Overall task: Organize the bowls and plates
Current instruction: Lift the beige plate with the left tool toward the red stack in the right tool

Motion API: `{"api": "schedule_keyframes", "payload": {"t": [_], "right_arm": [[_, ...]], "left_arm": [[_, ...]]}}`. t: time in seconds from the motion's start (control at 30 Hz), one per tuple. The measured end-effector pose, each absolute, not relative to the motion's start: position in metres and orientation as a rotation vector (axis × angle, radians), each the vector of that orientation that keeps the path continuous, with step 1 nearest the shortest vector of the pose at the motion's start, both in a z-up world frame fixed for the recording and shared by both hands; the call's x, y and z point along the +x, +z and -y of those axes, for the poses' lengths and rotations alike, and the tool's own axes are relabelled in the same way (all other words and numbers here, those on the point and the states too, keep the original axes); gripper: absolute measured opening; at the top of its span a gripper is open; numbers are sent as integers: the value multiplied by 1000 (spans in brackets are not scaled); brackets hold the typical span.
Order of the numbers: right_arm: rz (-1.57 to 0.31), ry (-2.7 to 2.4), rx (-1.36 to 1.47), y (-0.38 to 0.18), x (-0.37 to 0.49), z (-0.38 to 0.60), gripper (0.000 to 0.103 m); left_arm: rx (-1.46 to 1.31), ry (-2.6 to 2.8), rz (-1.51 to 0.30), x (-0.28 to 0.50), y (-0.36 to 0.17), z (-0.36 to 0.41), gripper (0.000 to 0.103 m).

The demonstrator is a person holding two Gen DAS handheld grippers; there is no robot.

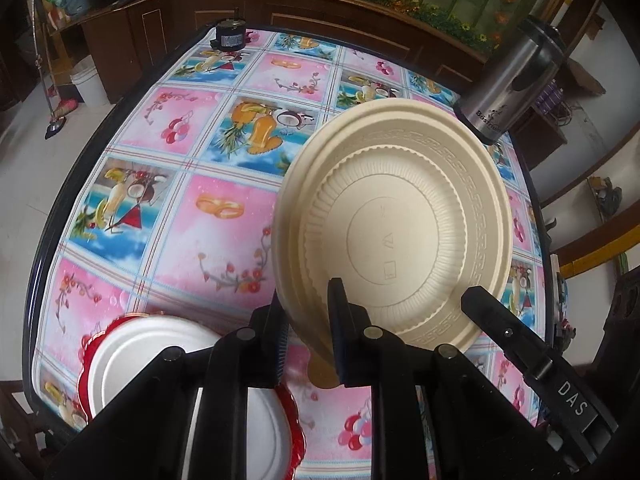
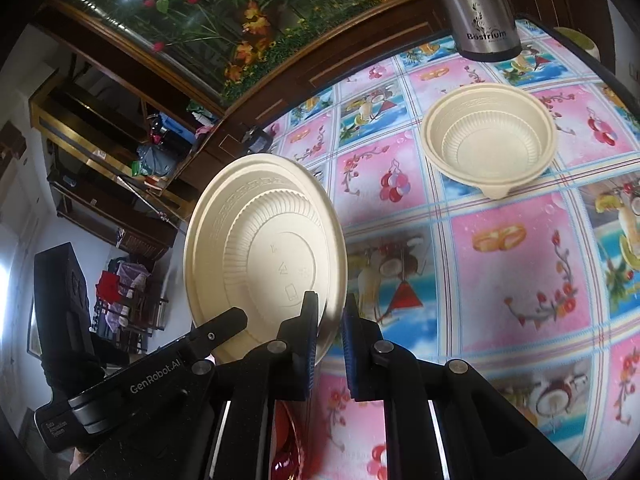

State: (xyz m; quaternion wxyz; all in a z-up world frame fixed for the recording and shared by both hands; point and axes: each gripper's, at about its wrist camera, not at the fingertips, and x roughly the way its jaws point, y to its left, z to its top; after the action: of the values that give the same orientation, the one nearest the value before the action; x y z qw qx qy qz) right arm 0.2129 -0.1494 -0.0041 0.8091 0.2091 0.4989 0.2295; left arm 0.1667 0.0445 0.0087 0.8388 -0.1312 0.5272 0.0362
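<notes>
Two cream bowls (image 2: pixel 490 140), two plates (image 1: pixel 140 356)

Dark-rimmed counter (image 1: pixel 60 216) under a glossy cloth of pink and blue fruit-and-flower squares (image 1: pixel 224 216), set against a curved dark wooden cabinet (image 1: pixel 304 12) topped by a glass tank of green plants and orange flowers (image 2: pixel 224 12). Pale tiled floor (image 1: pixel 24 152) off to one side, with a white bucket (image 1: pixel 89 82) and a mop (image 1: pixel 56 120) near the cabinet. Cluttered wooden shelves (image 2: pixel 100 148) beyond, white walls (image 2: pixel 20 64), soft daylight throughout.
</notes>
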Motion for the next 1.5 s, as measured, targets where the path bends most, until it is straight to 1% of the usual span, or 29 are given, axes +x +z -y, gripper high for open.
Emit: {"api": "schedule_keyframes", "payload": {"t": [0.53, 0.93, 1.3, 1.5], "right_arm": [[-1015, 493, 397, 10, 141, 176, 12], [-1007, 485, 377, -3, 99, 186, 12], [-987, 522, 368, 0, 78, 182, 12], [-960, 557, 350, 16, 74, 170, 12]], "left_arm": [[-256, 23, -1038, 102, 10, -25, 16], [-238, 16, -977, 59, -6, -16, 16], [-267, 24, -918, 33, 0, -27, 16], [-292, 33, -885, 27, 15, -44, 16]]}}
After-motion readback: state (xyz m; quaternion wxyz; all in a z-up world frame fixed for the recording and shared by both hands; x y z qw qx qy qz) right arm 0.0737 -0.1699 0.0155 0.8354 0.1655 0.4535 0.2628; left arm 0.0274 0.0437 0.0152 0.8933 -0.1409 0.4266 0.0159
